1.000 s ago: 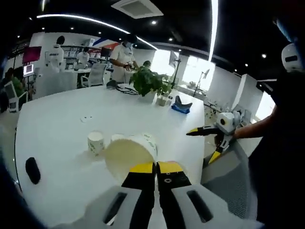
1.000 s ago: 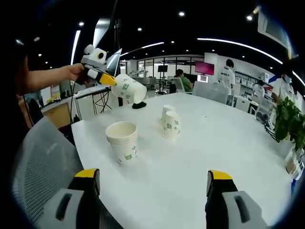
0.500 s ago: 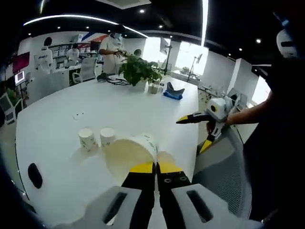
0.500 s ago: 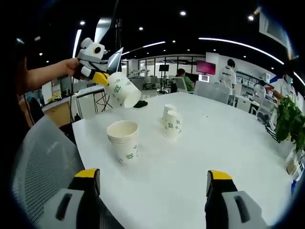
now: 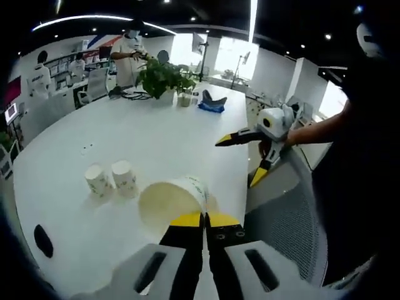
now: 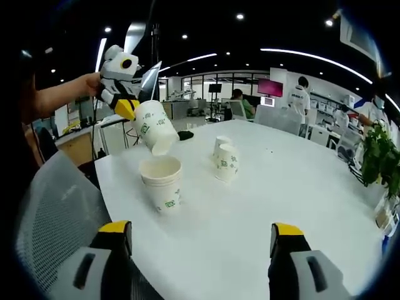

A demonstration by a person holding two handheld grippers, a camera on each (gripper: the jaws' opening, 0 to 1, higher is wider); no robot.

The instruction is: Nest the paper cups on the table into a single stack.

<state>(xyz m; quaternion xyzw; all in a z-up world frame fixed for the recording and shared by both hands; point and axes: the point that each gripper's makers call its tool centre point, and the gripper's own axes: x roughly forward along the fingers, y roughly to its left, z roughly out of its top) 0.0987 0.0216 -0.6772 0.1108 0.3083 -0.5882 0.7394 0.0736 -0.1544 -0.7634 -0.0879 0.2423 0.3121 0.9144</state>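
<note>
Above the stack [image 6: 161, 182], the left tool [image 6: 124, 107] clamps a tilted cup [image 6: 152, 127], base down-right.

A large white table [image 6: 262, 206] spreads across the right gripper view. Left of centre stands a stack of nested paper cups [image 6: 162, 184] (open mouth up); two more single cups [image 6: 224, 160] stand upright just beside each other near the middle. A potted plant [image 6: 377, 164] sits at the right edge.
</note>
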